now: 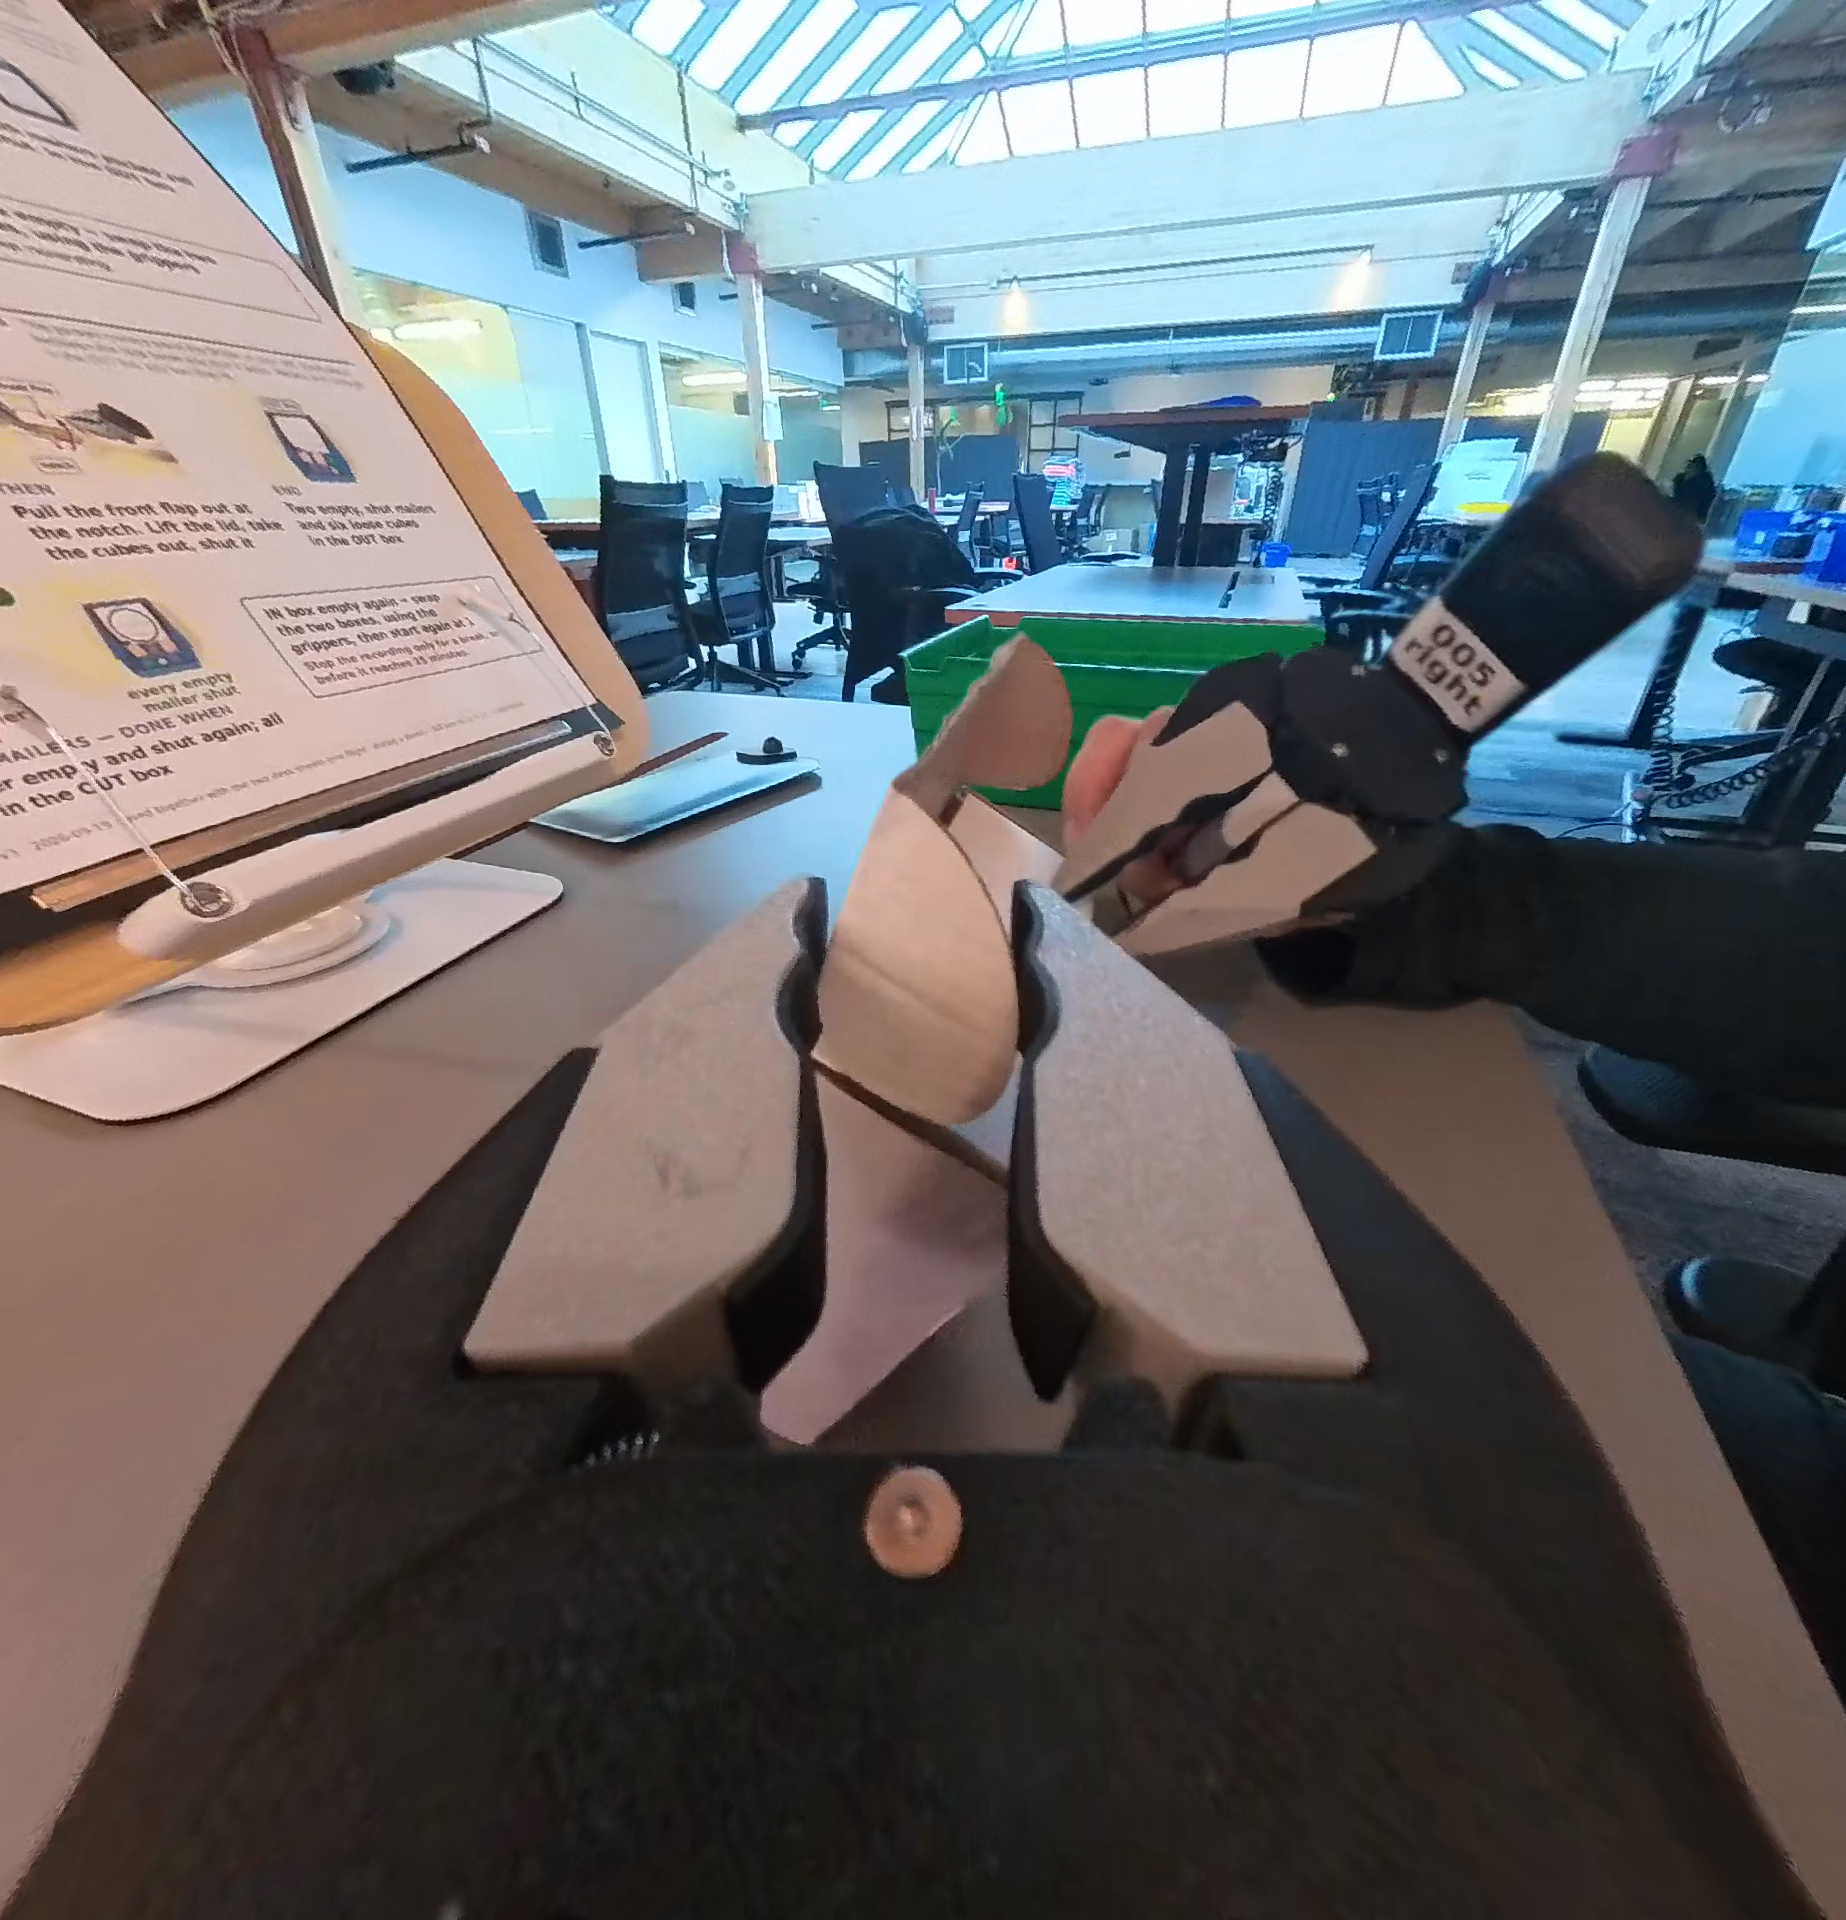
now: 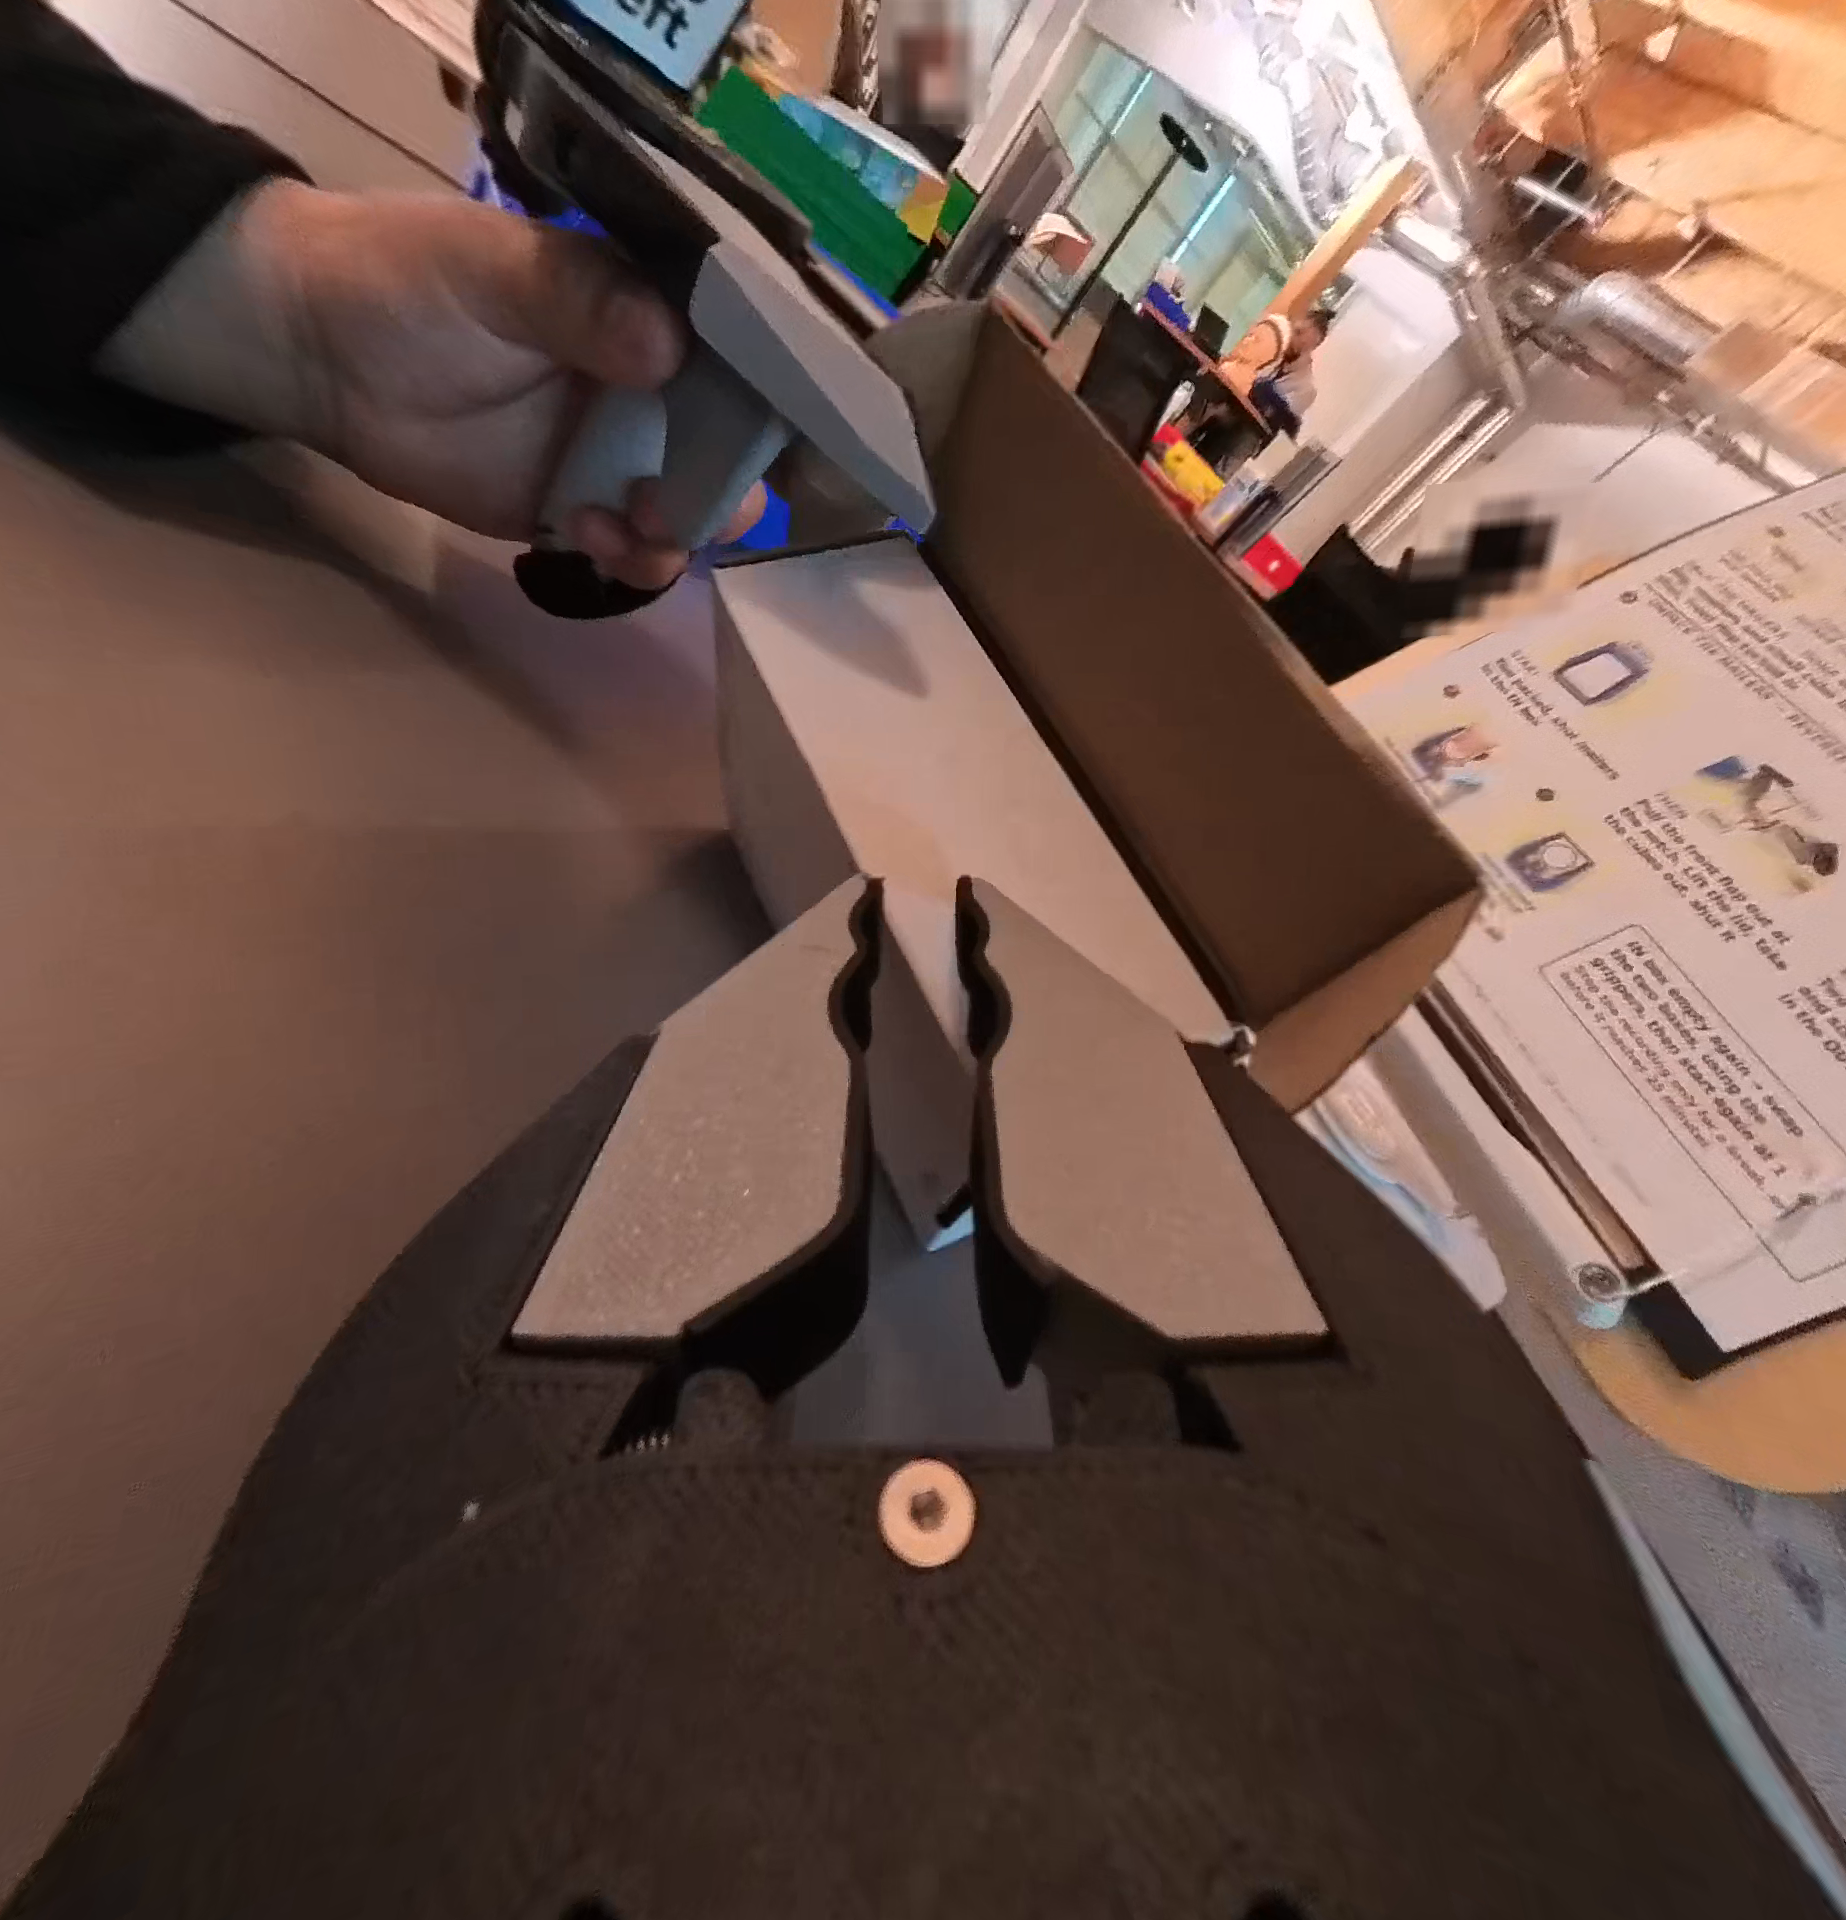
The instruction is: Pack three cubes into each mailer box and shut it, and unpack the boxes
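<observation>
A white mailer box point(image 2: 898, 748) is held above the table, its lid point(image 2: 1158, 707) raised and showing its brown inside. My left gripper point(image 1: 919, 904) is shut on a curved white flap point(image 1: 919, 1029) at one end of the box. A rounded ear point(image 1: 1012, 717) of the flap sticks up beyond the fingers. My right gripper point(image 2: 919, 894) is shut on the white edge at the other end. Each gripper shows in the other's view: the right point(image 1: 1085, 883) at the far side of the flap, the left point(image 2: 898, 499) at the far corner. The inside of the box is hidden.
An instruction sheet on a wooden stand point(image 1: 223, 520) stands at the left of the table point(image 1: 275, 1299); it also shows in the right wrist view point(image 2: 1677, 883). A green bin point(image 1: 1127, 696) sits at the far edge, with coloured things in it point(image 2: 898, 187). A flat grey plate point(image 1: 680, 795) lies behind the stand. Spacing between my two grippers at the tips: around 8 cm.
</observation>
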